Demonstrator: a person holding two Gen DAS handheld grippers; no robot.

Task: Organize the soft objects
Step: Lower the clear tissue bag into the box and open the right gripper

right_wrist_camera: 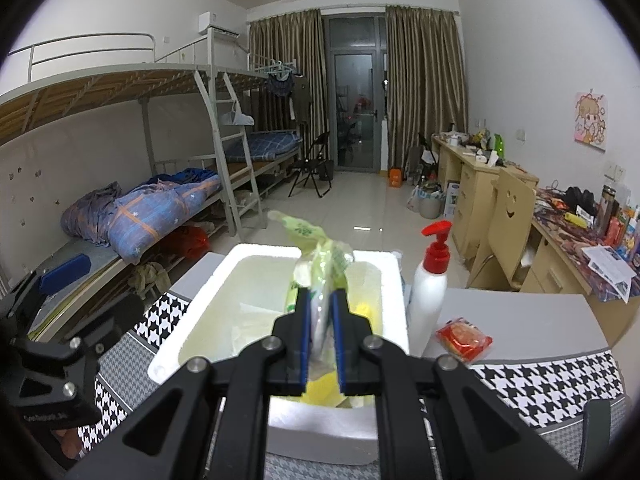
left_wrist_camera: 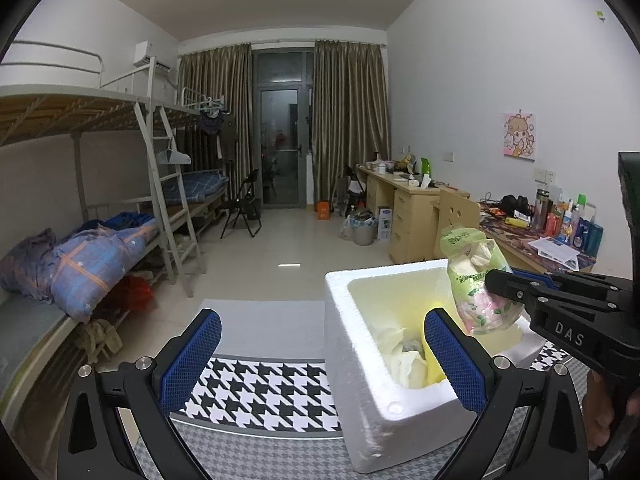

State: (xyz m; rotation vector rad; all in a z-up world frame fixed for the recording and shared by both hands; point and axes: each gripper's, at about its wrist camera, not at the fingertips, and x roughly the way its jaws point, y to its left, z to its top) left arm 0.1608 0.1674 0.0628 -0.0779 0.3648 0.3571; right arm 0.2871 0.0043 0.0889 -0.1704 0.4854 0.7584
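A white foam box (left_wrist_camera: 360, 380) stands on the table with pale soft items inside; it also shows in the right wrist view (right_wrist_camera: 396, 280). My right gripper (right_wrist_camera: 320, 300) is shut on a green plastic bag of soft things (right_wrist_camera: 316, 256) and holds it over the box's open top. In the left wrist view the bag (left_wrist_camera: 476, 280) hangs above the box's right side, pinched by the right gripper (left_wrist_camera: 494, 284). My left gripper (left_wrist_camera: 320, 356) is open and empty, its blue pads on either side of the box's near-left corner.
A white pump bottle with a red top (right_wrist_camera: 432, 280) and a red snack packet (right_wrist_camera: 464, 338) sit right of the box. A houndstooth cloth (left_wrist_camera: 260, 392) covers the table. Bunk beds (left_wrist_camera: 100, 240) stand left, desks and a chair (right_wrist_camera: 512, 216) right.
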